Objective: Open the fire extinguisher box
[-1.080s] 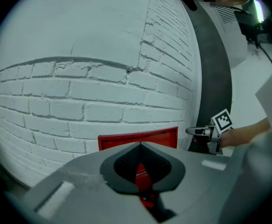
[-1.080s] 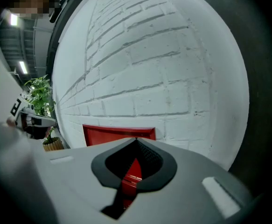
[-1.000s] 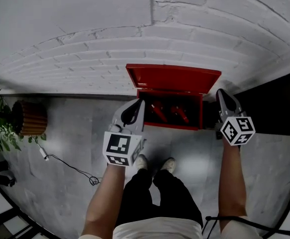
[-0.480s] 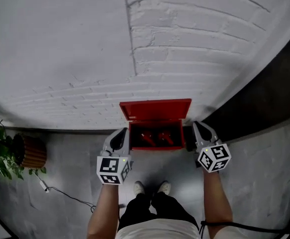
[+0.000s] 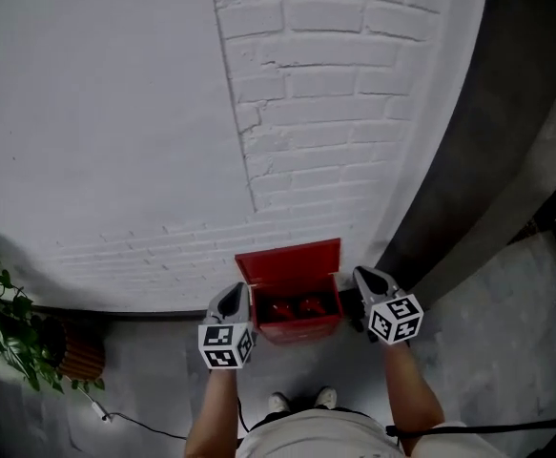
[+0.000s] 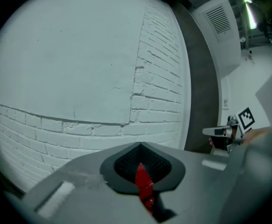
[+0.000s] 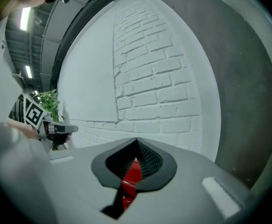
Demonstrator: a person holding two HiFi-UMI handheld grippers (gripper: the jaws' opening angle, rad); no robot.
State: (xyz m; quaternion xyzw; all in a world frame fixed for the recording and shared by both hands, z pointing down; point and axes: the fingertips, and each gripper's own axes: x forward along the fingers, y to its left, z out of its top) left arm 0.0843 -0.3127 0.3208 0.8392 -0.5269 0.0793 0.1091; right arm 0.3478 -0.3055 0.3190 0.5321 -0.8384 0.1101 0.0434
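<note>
The white-painted brick wall (image 5: 115, 113) took up most of what I could see, with a dark grey band (image 5: 468, 141) running down its right side and a grey floor (image 5: 487, 351) below. At the foot of the wall sat the red fire extinguisher box (image 5: 301, 326), already open: its lid (image 5: 289, 260) stood tipped up and back against the bricks, and inside lay red extinguishers (image 5: 297, 306), side by side as far as I could tell, though too small to count surely. Off to the left, well apart from the box, a leafy plant (image 5: 1, 322) hung over a ribbed brown pot (image 5: 82, 356). The person stood just in front of the box, a gripper in each hand. The left gripper (image 5: 236, 291) hovered at the box's left end, its jaws drawn together to a point with nothing clamped between them; only a sliver of red showed through the slit behind the tips. The right gripper (image 5: 361, 274) hovered at the box's right end, its jaws likewise together and empty. Neither looked to be touching the box. Below, the person's pale shoes (image 5: 301, 401) pointed at the box, and a thin cable (image 5: 130, 426) trailed over the floor at the left.
</note>
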